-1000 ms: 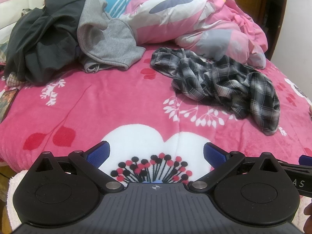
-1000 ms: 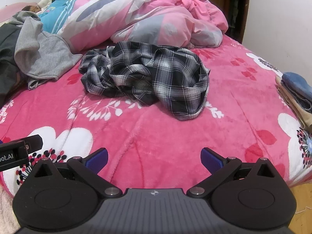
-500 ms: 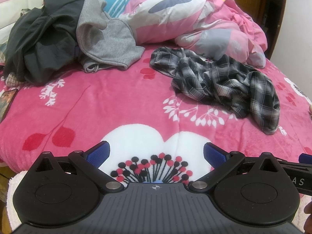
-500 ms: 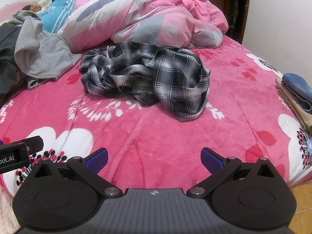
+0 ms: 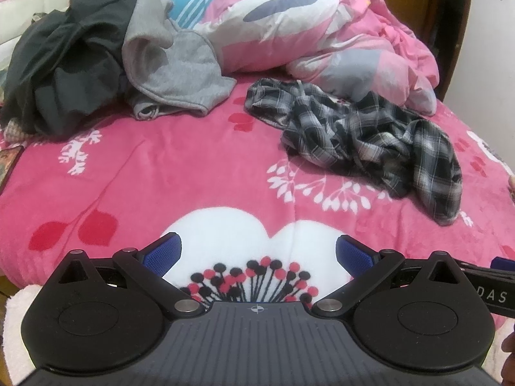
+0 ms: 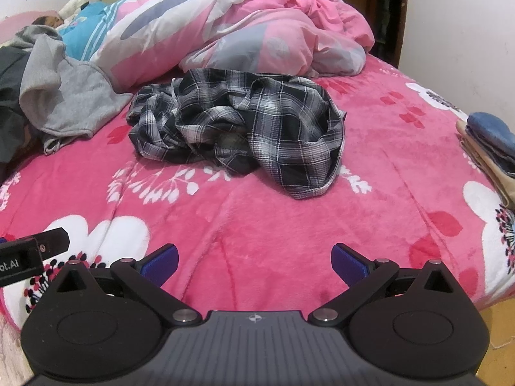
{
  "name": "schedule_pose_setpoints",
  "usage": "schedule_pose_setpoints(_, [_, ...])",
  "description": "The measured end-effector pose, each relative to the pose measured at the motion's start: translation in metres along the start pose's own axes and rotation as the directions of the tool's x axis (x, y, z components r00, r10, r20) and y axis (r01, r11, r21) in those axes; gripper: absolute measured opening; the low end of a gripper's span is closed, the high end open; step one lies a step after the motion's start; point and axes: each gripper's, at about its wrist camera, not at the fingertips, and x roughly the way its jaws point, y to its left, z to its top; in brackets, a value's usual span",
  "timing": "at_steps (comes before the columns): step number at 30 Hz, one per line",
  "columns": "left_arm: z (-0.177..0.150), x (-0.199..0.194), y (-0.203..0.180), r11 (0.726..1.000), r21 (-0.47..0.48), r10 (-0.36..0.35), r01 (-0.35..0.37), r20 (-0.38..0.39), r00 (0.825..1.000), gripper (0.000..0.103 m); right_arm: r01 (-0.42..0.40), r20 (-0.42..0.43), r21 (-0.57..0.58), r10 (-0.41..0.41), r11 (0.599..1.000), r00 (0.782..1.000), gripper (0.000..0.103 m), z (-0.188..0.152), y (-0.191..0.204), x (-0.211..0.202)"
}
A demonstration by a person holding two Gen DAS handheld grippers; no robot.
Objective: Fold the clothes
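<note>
Nothing has really moved since a second ago; both views sit almost exactly as they did. Left gripper (image 5: 258,252) and right gripper (image 6: 254,259) hover over the near edge of the pink blanket (image 6: 257,225), fingers spread wide and holding nothing. Crumpled plaid shirt (image 6: 244,125) lies mid-bed, well beyond both grippers and just in front of the pink duvet (image 6: 273,32). Left of the shirt sit a grey hoodie (image 5: 173,74) and a dark garment (image 5: 61,74), both bunched up; right of it, a stack already folded (image 6: 489,148). Shirt looks thin, light and floppy (it'll sag and drag on the fleece), so I'd pinch a hem or collar edge, not the bunched middle.
</note>
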Motion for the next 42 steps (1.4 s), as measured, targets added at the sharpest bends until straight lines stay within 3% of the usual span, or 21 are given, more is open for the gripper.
schedule_pose_setpoints(7, [0.001, 0.008, 0.003, 1.0, -0.014, -0.021, 0.022, 0.029, 0.999, 0.103, -0.055, 0.073, -0.021, 0.057, 0.998, 0.996, 0.103, -0.005, -0.005, 0.007])
schedule_pose_setpoints(14, [0.003, 0.022, 0.005, 0.999, -0.016, -0.04, 0.041, 0.042, 0.998, 0.103, -0.137, 0.153, -0.056, 0.144, 0.989, 0.978, 0.103, -0.011, -0.01, 0.017])
schedule_pose_setpoints(21, [0.005, 0.044, 0.014, 0.998, -0.054, -0.038, 0.039, 0.019, 0.999, 0.103, -0.153, 0.181, -0.12, 0.174, 0.981, 0.968, 0.103, -0.012, -0.003, 0.026])
schedule_pose_setpoints(27, [0.008, 0.061, 0.023, 0.995, -0.09, -0.031, 0.031, -0.004, 0.999, 0.103, -0.209, 0.19, -0.067, 0.218, 0.976, 0.957, 0.103, -0.007, -0.007, 0.034])
schedule_pose_setpoints(32, [0.012, 0.074, 0.028, 0.994, -0.107, -0.036, 0.035, -0.007, 0.999, 0.103, -0.277, 0.213, -0.029, 0.277, 0.96, 0.937, 0.103, 0.001, -0.012, 0.04])
schedule_pose_setpoints(36, [0.022, 0.085, 0.028, 0.994, -0.089, -0.067, 0.069, 0.018, 0.998, 0.103, -0.34, 0.247, -0.029, 0.336, 0.94, 0.909, 0.103, 0.015, -0.013, 0.044])
schedule_pose_setpoints(42, [0.063, 0.117, 0.014, 0.989, -0.048, -0.136, 0.14, 0.082, 0.987, 0.103, -0.315, 0.364, -0.156, 0.351, 0.936, 0.863, 0.103, 0.051, -0.012, 0.051])
